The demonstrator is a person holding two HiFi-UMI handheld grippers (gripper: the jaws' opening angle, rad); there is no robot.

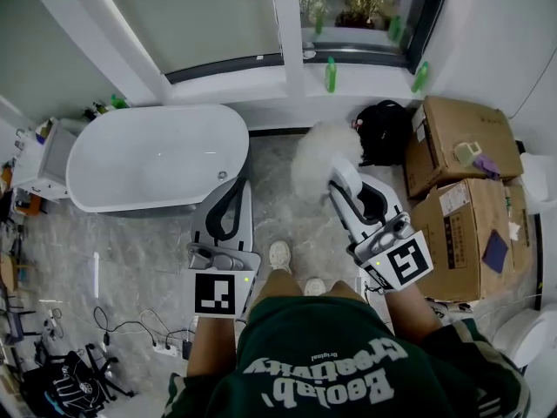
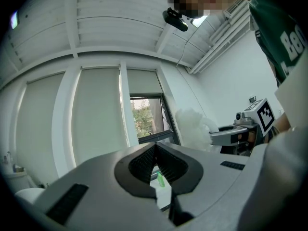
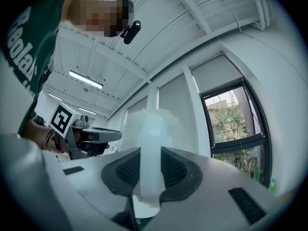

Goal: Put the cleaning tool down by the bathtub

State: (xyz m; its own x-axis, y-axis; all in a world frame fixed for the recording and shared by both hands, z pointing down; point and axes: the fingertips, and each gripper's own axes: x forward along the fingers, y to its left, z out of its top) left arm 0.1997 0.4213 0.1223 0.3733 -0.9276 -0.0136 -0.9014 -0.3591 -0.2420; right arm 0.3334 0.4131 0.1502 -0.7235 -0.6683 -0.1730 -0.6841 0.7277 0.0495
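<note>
While the white bathtub [image 1: 157, 157] stands along the wall at the person's left, the fluffy white duster [image 1: 320, 157] is apart from it, held above the marbled floor [image 1: 130, 242] near the cardboard boxes [image 1: 461, 198]. Right gripper [image 3: 151, 165] is clamped on the duster's pale handle [image 3: 151, 143]; left gripper [image 2: 155, 148] has its jaws together on nothing. Judged step: carrying, set-down not yet begun. Next move calls for swinging the duster leftward, lowering it beside the tub, then releasing
</note>
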